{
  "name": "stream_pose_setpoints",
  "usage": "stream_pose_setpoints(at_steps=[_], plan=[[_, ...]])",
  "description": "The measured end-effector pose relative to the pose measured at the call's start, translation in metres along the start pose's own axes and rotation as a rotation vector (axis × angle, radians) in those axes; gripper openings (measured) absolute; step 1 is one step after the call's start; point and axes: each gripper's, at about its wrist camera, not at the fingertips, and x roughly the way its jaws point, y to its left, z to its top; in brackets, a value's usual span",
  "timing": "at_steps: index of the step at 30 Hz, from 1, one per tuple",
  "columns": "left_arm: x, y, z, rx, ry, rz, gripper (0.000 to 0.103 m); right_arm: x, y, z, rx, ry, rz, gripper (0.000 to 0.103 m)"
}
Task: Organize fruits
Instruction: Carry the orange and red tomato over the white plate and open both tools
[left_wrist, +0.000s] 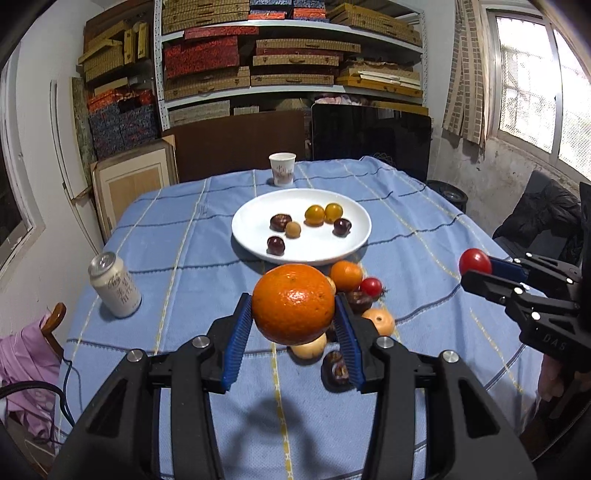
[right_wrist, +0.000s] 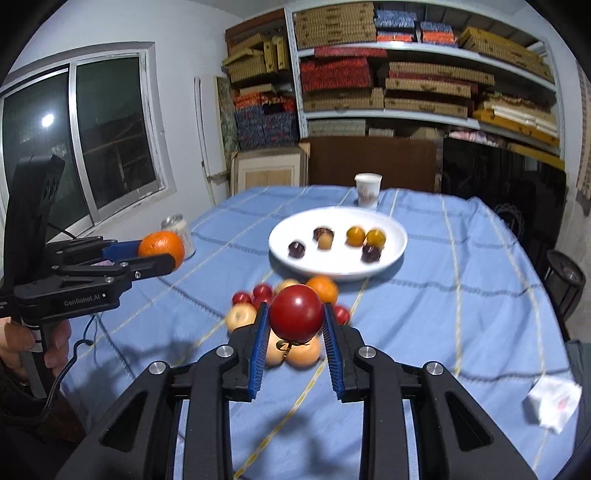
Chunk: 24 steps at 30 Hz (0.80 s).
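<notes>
The left hand-held gripper (left_wrist: 293, 314) is squeezing a big orange (left_wrist: 293, 303). The right hand-held gripper (right_wrist: 295, 325) is squeezing a red tomato (right_wrist: 296, 313) above the surface (right_wrist: 461, 295).

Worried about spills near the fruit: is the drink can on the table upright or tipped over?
Upright. The can stands on its base on the blue tablecloth, lid facing up. Whether it is opened or full cannot be told.

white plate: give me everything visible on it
The white plate is round, shallow and glossy, ceramic by its look. It sits flat on the blue checked tablecloth, past the loose fruit pile and in front of the paper cup. It holds six small pieces: two yellow-orange round fruits touching, three dark brown ones and one small tan one. Neither claw touches it.
</notes>
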Motion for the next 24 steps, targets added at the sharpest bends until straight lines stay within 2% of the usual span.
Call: stream_pose_setpoints(at_steps=[5, 11, 17, 24], plan=[[0.015, 0.000, 0.029, -0.013, -0.008, -0.019, 0.044, 0.012, -0.008, 0.031, -0.015, -0.020, -0.022, 0.029], [0.051, 0.005, 0.066, -0.026, -0.009, 0.008, 0.044, 0.042, -0.021, 0.070, -0.046, -0.022, -0.052, 0.029], [0.102, 0.014, 0.089, -0.050, 0.021, 0.017, 0.044, 0.081, -0.037, 0.095, -0.056, -0.009, -0.082, 0.029], [0.179, 0.028, 0.104, -0.072, 0.081, 0.050, 0.044, 0.144, -0.055, 0.108, -0.063, 0.056, -0.094, 0.029]])
